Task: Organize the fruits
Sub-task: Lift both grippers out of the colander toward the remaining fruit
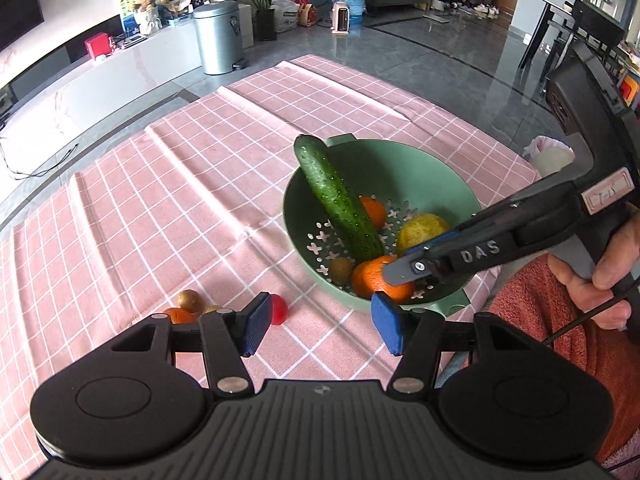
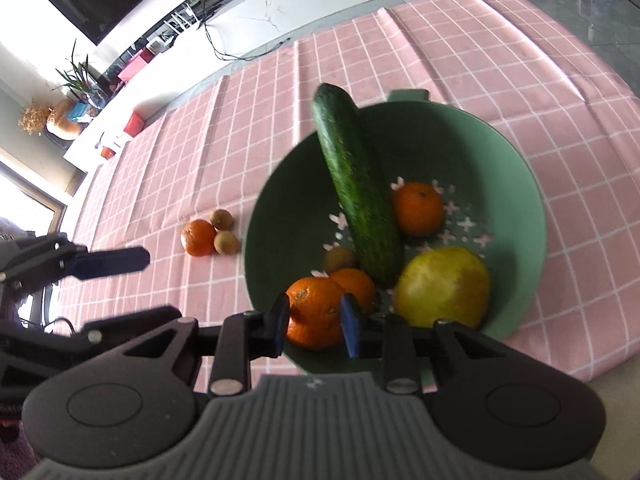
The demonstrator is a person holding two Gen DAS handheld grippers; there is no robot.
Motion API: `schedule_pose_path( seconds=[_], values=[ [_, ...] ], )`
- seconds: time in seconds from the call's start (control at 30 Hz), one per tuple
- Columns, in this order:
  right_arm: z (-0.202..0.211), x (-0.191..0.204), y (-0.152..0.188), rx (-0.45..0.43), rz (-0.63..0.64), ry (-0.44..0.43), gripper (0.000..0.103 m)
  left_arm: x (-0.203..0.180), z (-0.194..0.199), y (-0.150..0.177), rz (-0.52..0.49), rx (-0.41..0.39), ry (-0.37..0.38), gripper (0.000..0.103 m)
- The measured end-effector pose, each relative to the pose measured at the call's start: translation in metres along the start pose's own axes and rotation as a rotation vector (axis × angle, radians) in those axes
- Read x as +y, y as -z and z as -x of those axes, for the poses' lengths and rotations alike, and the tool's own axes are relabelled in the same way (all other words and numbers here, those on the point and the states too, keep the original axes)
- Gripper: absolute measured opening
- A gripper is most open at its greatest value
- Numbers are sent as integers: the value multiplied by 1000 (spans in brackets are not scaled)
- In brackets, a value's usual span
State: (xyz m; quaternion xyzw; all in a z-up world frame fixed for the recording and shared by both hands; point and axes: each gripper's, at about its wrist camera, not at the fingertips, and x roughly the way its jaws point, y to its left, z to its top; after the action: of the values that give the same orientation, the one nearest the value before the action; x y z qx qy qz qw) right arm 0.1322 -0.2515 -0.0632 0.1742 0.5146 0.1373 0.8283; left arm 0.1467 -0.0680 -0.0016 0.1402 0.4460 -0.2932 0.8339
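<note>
Right now the orange (image 2: 314,312) sits between the two blue pads of the right gripper (image 2: 314,322), low over the near rim of the green colander (image 2: 520,184). The pads press on its flanks, so I judge it gripped and being carried in or about to be let go, since the fruits are being collected there. Just behind it lies a second orange (image 2: 356,284), touching it or nearly so, with a small kiwi (image 2: 340,258) behind that. A cucumber (image 2: 356,188) leans across the bowl, its lower end among the fruit and its top end over the far rim; it is too long to lie flat inside. A third orange (image 2: 418,208) rests beside the cucumber towards the far wall, and a large yellow citrus (image 2: 444,286) fills the near right side.

Outside the colander, towards the left edge of the pink checked tablecloth (image 2: 500,72), a loose orange (image 2: 198,237) and two kiwis (image 2: 227,242) touch in a cluster; these look left to gather. In the left wrist view a red fruit (image 1: 279,309) lies just by the left gripper (image 1: 320,326), which hangs spread wide and empty above the cloth, near the colander's near rim, probably waiting its turn.
</note>
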Motion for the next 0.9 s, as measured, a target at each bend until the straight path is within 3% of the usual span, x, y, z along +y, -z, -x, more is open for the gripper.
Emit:
schedule_pose_path(
  seconds=[0.43,0.6,0.9],
  values=[
    [-2,18,-23,-69,3,39,26,25,2,13,67,-4,-29,67],
    [-6,18,-17,-32,29,74,26,32,1,20,83,-10,-27,67],
    [9,11,-2,-14,109,249,27,40,5,35,86,-12,-37,67]
  ],
)
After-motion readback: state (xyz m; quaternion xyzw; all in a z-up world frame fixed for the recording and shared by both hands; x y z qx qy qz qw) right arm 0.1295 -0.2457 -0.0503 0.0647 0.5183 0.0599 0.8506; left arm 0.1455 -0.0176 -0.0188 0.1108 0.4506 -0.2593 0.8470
